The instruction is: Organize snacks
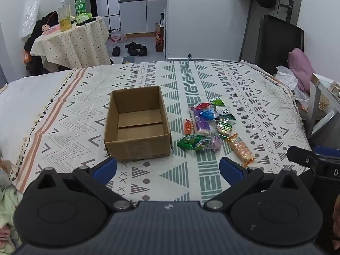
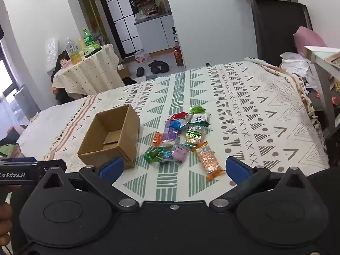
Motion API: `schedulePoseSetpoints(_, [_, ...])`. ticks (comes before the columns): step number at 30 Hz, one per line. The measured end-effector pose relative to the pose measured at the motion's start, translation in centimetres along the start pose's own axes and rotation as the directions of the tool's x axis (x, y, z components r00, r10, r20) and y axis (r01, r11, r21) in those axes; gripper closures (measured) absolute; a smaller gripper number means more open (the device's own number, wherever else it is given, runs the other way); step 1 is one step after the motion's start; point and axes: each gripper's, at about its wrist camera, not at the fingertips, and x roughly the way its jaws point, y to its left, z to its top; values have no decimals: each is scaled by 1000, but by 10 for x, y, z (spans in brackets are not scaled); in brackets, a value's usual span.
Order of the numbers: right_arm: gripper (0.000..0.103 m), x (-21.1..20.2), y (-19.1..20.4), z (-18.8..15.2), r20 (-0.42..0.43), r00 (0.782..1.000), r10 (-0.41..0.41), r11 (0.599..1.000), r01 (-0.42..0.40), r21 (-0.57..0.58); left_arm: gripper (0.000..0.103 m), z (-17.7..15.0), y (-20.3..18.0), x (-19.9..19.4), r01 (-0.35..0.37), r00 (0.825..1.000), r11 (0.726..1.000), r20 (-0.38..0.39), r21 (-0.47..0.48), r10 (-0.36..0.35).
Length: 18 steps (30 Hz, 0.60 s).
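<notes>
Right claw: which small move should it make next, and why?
Probably lower the right claw, open and empty, onto the orange packet, the nearest of the loose snacks. The cardboard box beside them holds no snack yet.

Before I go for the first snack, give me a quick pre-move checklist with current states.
1. Open brown cardboard box empty, upright: ok.
2. Left gripper open, holding nothing: ok.
3. Right gripper open, holding nothing: ok.
4. Long orange snack packet nearest right gripper, lying apart at the pile's edge: ok.
5. Remaining colourful snack pile overlapping, single picks farther in: not ok.
6. Patterned bedspread flat around pile: ok.
</notes>
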Motion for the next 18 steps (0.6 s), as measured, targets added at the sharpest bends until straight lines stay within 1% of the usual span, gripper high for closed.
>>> schedulePoseSetpoints(1, [0, 0, 0, -1, -2, 1000, 2, 1000, -2, 1, 1, -3, -6, -3, -25, 1000, 999, 15, 34, 24])
schedulePoseSetpoints(3, [0, -1, -2, -3, -2, 1000, 6, 1000, -6, 1, 1, -2, -7, -2, -26, 1000, 999, 5, 39, 26])
schedulePoseSetpoints(4, [0, 2, -2, -1, -8, 1000, -6, 1000, 6, -11, 1, -2, -8, 0, -33, 999, 998, 1, 46, 33])
schedulePoseSetpoints(6, [0, 0, -6, 2, -9, 1000, 5, 1000, -5, -4, 1, 0, -7, -3, -27, 1000, 999, 6, 37, 27])
schedulePoseSetpoints(8, [0, -2, 3, 2, -9, 1000, -15, 1000, 15, -27, 1, -1, -7, -1, -23, 1000, 999, 2, 30, 23])
schedulePoseSetpoints(18, [0, -8, 7, 6, 9, 999, -33, 998, 34, -52, 1, -2, -7, -3, -7, 1000, 1000, 3, 29, 7])
